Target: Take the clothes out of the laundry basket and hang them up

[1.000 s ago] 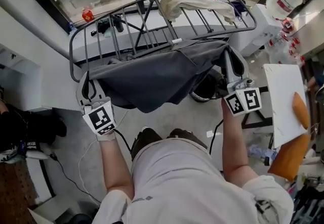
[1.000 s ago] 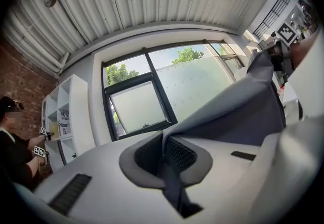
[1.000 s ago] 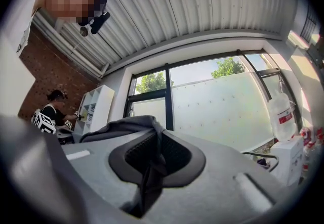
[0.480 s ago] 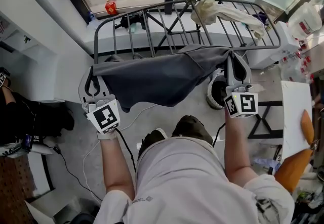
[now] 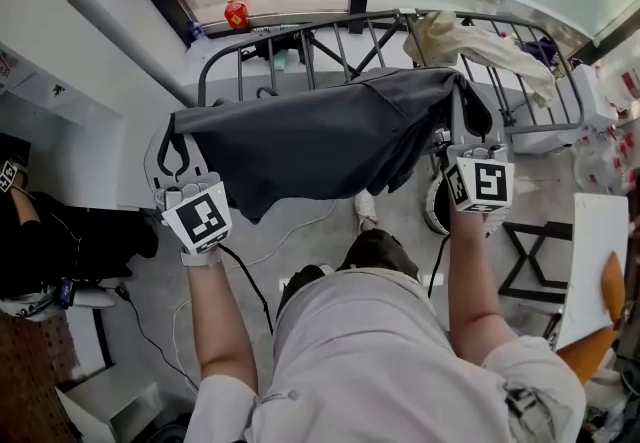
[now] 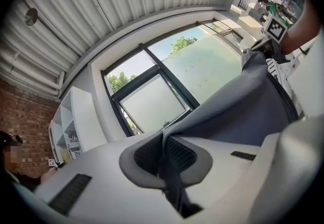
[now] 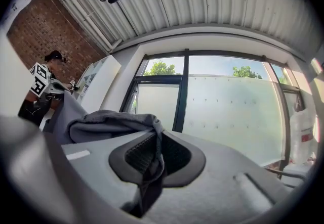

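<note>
A dark grey garment [image 5: 320, 146] hangs stretched between my two grippers, held up in front of the metal drying rack [image 5: 380, 36]. My left gripper [image 5: 178, 146] is shut on the garment's left edge; the left gripper view shows the cloth [image 6: 253, 112] pinched between the pads [image 6: 179, 154]. My right gripper [image 5: 468, 116] is shut on the right edge, with a bunched fold of cloth [image 7: 109, 122] between its pads [image 7: 139, 154]. The garment's lower hem sags in the middle. No laundry basket is in view.
A cream cloth [image 5: 470, 36] lies over the rack's far right bars. A red bottle [image 5: 236, 14] stands on the window sill behind the rack. A white wall and shelf [image 5: 70, 121] lie left, a black stand [image 5: 525, 256] right, and a cable [image 5: 255, 291] runs across the floor.
Both grippers have lifted the dark garment higher and toward the rack, keeping it stretched. The view has shifted so the rack sits further right and closer.
</note>
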Motion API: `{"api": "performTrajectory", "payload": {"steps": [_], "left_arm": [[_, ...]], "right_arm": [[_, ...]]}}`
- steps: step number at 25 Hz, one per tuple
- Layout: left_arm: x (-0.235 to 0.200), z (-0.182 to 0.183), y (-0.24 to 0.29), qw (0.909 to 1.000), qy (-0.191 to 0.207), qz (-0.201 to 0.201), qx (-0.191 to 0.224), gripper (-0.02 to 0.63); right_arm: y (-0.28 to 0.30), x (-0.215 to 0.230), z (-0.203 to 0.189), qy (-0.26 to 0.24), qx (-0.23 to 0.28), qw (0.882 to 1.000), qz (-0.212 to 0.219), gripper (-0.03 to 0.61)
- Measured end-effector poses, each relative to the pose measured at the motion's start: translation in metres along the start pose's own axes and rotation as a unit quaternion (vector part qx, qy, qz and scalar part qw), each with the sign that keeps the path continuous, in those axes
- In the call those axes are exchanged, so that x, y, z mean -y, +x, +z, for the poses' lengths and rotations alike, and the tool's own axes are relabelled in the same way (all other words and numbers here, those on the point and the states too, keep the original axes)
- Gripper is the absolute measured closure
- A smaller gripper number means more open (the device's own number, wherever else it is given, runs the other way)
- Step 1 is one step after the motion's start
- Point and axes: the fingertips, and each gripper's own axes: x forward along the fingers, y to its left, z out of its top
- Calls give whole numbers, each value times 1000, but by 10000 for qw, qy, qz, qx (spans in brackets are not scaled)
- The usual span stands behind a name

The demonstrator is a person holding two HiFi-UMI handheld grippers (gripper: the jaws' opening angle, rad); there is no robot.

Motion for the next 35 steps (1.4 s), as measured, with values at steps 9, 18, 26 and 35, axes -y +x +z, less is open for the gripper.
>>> {"api": "performTrajectory", "payload": {"steps": [9, 18, 26, 35], "left_arm": [[6, 41, 147, 9992, 318, 206, -101, 609], [21, 38, 283, 9970, 438, 361, -519, 609], [77, -38, 339, 9845, 335, -76, -1718, 607], [144, -136, 330, 9596, 302, -709, -2704, 607]], "right_arm": [[161, 72, -15, 19, 104, 9995, 300, 546], [304, 115, -24, -26, 124, 9979, 629, 546], [364, 107, -123, -42, -1010, 9876, 1204, 545], [355, 76, -236, -94, -2306, 9596, 1612, 545]]}}
